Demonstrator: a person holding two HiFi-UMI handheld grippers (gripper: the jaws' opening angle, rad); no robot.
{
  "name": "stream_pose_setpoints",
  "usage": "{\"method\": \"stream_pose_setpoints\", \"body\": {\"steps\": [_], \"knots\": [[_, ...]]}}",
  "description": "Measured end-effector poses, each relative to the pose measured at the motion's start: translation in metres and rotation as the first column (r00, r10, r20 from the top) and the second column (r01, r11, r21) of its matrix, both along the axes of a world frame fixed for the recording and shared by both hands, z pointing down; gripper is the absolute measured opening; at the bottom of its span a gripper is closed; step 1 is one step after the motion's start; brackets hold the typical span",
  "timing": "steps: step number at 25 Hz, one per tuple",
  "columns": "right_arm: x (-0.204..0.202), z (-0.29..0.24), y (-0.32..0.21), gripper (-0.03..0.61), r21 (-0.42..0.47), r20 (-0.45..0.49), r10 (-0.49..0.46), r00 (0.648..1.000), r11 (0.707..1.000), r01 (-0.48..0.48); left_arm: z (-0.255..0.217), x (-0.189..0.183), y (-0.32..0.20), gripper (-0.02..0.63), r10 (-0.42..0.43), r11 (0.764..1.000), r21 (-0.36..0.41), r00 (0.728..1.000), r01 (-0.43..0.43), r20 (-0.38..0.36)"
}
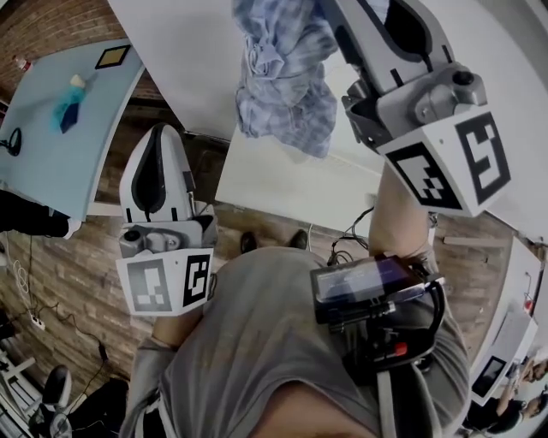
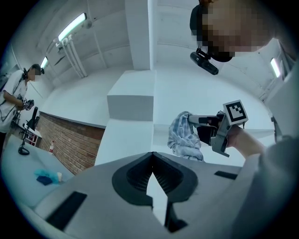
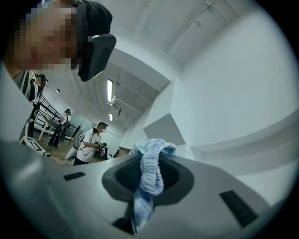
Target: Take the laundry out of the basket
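Note:
A blue-and-white checked piece of laundry hangs bunched from my right gripper, which is raised high at the top of the head view. In the right gripper view the cloth is pinched between the jaws of that gripper and drapes over them. The left gripper view shows the same cloth dangling from the right gripper. My left gripper is held lower on the left, apart from the cloth. Its jaws meet at the tips with nothing between them. No basket is in view.
A pale blue table on the left carries a small blue cloth. White blocks and walls fill the space ahead, above a brick wall. Other people stand in the background.

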State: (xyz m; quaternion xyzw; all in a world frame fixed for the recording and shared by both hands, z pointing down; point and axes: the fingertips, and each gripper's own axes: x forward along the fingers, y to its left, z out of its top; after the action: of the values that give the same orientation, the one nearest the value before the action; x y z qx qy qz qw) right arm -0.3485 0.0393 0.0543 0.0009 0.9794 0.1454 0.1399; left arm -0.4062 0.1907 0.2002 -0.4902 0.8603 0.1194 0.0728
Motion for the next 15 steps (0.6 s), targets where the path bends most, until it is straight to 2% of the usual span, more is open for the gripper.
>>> {"method": "stream_pose_setpoints", "body": {"steps": [4, 8, 15], "knots": [[-0.004, -0.001, 0.000, 0.052, -0.008, 0.016, -0.018, 1.000, 1.000, 0.018, 0.002, -0.003, 0.003, 0.008, -0.020, 1.000, -0.012, 1.000, 0.020, -0.001], [-0.003, 0.021, 0.001, 0.052, -0.044, -0.007, -0.021, 1.000, 0.999, 0.021, 0.005, -0.002, 0.009, 0.008, -0.028, 0.999, -0.026, 1.000, 0.028, -0.008], [0.002, 0.095, 0.003, 0.053, -0.136, -0.133, 0.001, 0.991, 0.991, -0.020, 0.014, 0.004, 0.008, 0.008, 0.007, 0.998, -0.061, 0.999, -0.009, -0.037]]}}
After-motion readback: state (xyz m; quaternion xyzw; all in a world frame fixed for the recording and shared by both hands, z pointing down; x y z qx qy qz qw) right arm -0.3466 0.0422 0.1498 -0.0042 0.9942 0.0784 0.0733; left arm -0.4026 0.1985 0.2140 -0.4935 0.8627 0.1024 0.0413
